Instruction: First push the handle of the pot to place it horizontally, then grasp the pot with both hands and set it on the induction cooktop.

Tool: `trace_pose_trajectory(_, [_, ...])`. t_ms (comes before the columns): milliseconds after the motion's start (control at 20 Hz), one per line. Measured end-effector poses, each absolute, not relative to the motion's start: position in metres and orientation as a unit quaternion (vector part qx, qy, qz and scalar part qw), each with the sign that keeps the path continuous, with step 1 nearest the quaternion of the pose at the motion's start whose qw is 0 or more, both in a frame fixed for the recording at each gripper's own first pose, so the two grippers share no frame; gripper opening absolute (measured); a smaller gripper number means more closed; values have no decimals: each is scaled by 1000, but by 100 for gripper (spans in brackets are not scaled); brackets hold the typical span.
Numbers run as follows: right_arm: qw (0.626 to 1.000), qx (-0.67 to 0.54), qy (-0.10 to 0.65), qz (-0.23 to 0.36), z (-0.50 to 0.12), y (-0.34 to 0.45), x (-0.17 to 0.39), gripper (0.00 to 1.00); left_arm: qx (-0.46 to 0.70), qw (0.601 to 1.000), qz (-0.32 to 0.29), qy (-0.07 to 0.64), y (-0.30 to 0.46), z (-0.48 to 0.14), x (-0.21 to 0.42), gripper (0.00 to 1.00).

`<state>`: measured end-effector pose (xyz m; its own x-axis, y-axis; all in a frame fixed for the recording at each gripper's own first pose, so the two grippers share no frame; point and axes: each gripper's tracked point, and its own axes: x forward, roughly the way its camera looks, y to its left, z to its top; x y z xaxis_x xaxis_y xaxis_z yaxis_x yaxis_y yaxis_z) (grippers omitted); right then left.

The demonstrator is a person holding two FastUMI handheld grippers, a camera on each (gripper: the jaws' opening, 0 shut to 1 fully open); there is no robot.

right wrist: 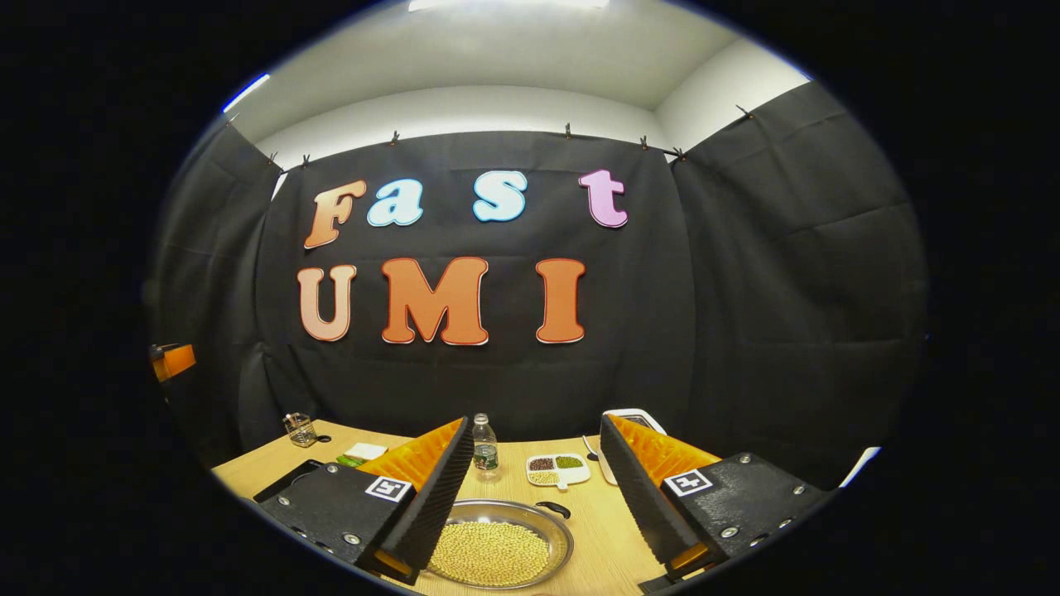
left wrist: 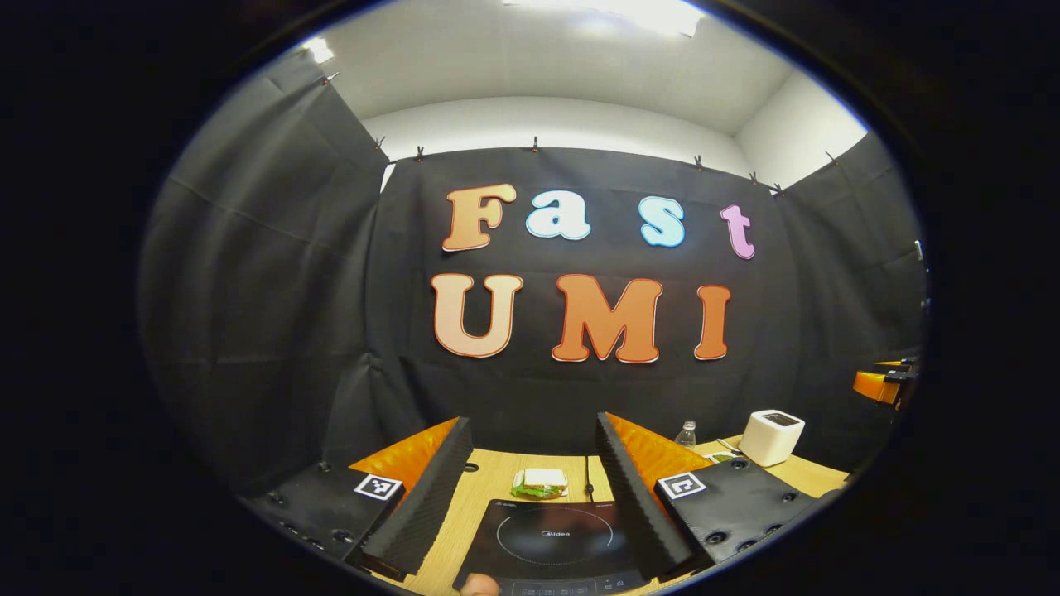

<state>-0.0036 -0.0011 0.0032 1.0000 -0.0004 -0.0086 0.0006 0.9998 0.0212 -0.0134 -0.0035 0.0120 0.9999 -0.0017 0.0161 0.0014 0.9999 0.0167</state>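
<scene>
on the wooden table (right wrist: 613, 538): pot (right wrist: 497, 542) of beans between wide-open right gripper (right wrist: 534, 505) fingers, handle at far rim, not yet horizontal; induction cooktop (left wrist: 555, 538) bare between wide-open left gripper (left wrist: 530, 497) fingers; nothing grasped, push, lift and placement all outstanding.

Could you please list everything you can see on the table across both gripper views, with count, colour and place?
Induction cooktop: one, black, near table edge, between the left gripper's fingers.
Sandwich: one, white and green, behind the cooktop.
Pot: one, silver, filled with yellowish beans, dark handle pointing back right.
Water bottle: one, clear, behind the pot.
Divided dish: one, white, holding assorted beans, right of the bottle.
White box appliance: one, far right of table.
Glass container: one, clear, far left.
Table: one, light wood.
Left gripper: orange and black, open.
Right gripper: orange and black, open.
</scene>
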Motion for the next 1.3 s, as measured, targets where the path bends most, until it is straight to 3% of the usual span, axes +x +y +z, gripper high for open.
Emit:
trace_pose_trajectory(350, [1000, 10, 10, -5, -3, -4, -5, 94, 11, 1000, -1, -9, -4, 12, -14, 97])
trace_pose_trajectory(450, [1000, 0, 14, -1, -10, -2, -11, 86, 10, 1000, 0, -6, -2, 10, -13, 97])
trace_pose_trajectory(500, [1000, -5, 16, 2, -12, 0, -13, 73, 10, 1000, 1, -5, -1, 9, -13, 97])
trace_pose_trajectory(550, [1000, -9, 19, 6, -15, 2, -15, 77, 10, 1000, 2, -4, -1, 8, -12, 97])
trace_pose_trajectory(600, [1000, -12, 22, 11, -19, 4, -16, 61, 10, 1000, 3, -3, -1, 7, -12, 97])
trace_pose_trajectory(800, [998, -10, 46, 33, -42, 18, -18, 28, 8, 1000, 4, 0, 2, 4, -12, 97])
trace_pose_trajectory(900, [997, -11, 60, 41, -57, 23, -20, 16, 7, 1000, 6, 1, 4, 2, -11, 97])
trace_pose_trajectory(1100, [994, -10, 97, 57, -95, 33, -24, 3, 5, 1000, 13, 7, 11, -3, -9, 97])
trace_pose_trajectory(1300, [988, -8, 134, 75, -132, 43, -34, 0, 10, 1000, 19, 10, 15, -8, -7, 97])
